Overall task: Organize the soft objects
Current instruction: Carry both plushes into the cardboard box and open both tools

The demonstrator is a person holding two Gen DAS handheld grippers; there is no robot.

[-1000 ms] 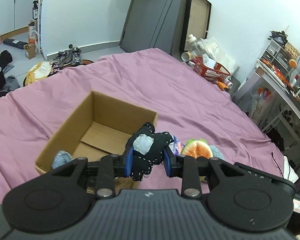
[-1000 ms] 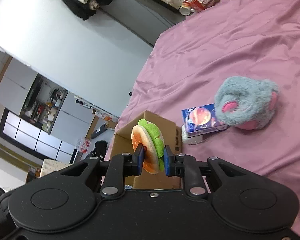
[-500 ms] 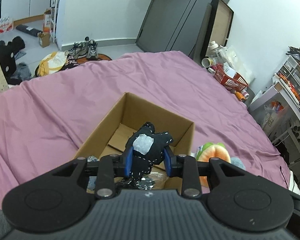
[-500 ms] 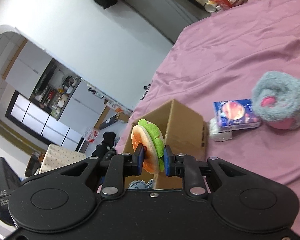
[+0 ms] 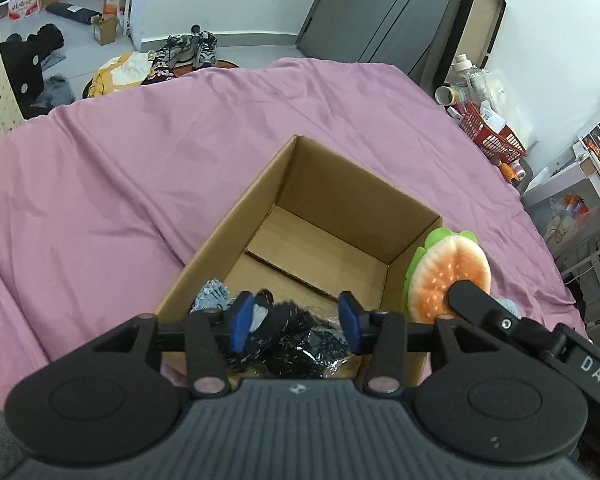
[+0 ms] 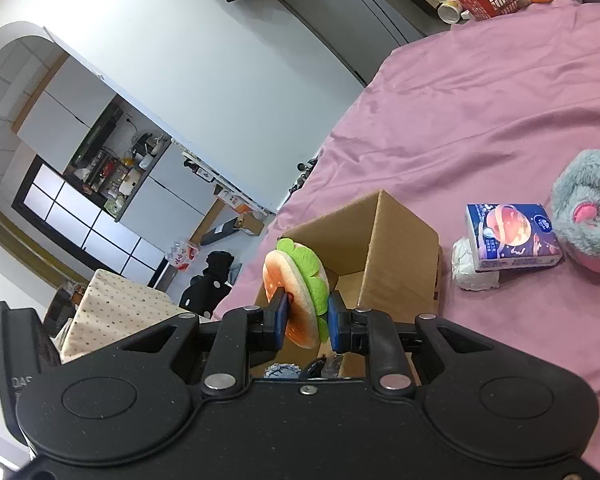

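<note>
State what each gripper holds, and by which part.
Left gripper: open, holding nothing. Right gripper: shut on the burger plush, pinching its lower edge across both faces.

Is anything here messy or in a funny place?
A little. A crumpled white wad lies loose on the purple bedspread, wedged by the tissue pack next to the cardboard box. On the floor beyond the bed, clothes and shoes are in a heap. Nothing looks spilled or broken.
</note>
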